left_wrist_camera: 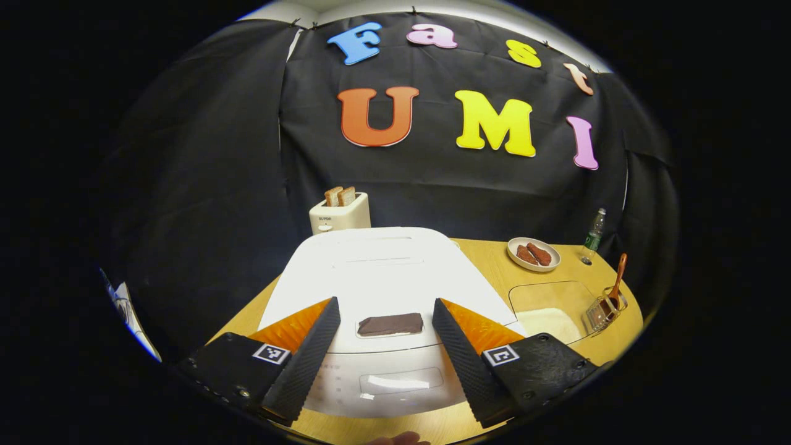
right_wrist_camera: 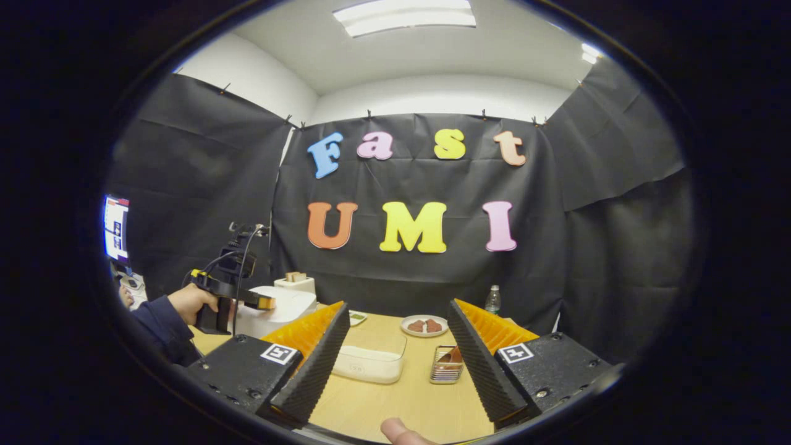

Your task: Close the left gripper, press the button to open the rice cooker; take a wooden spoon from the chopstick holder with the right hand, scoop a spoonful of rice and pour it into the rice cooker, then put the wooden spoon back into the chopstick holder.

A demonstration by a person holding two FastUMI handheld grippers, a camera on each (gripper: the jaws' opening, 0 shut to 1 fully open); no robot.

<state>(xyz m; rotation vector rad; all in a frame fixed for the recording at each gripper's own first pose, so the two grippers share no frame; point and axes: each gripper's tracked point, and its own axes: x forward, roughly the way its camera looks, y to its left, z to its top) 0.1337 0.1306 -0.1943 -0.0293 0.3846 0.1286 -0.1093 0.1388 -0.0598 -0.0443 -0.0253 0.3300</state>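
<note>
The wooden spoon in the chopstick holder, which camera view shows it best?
The left gripper view: the wooden spoon stands clear above the chopstick holder. In the right gripper view, the right gripper's finger hides most of it.

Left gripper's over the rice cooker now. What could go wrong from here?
1. The left gripper is open, straddling the dark button on the rice cooker; pressing like this may miss it.
2. The lid could swing up into the gripper.
3. The toaster stands close behind.
</note>
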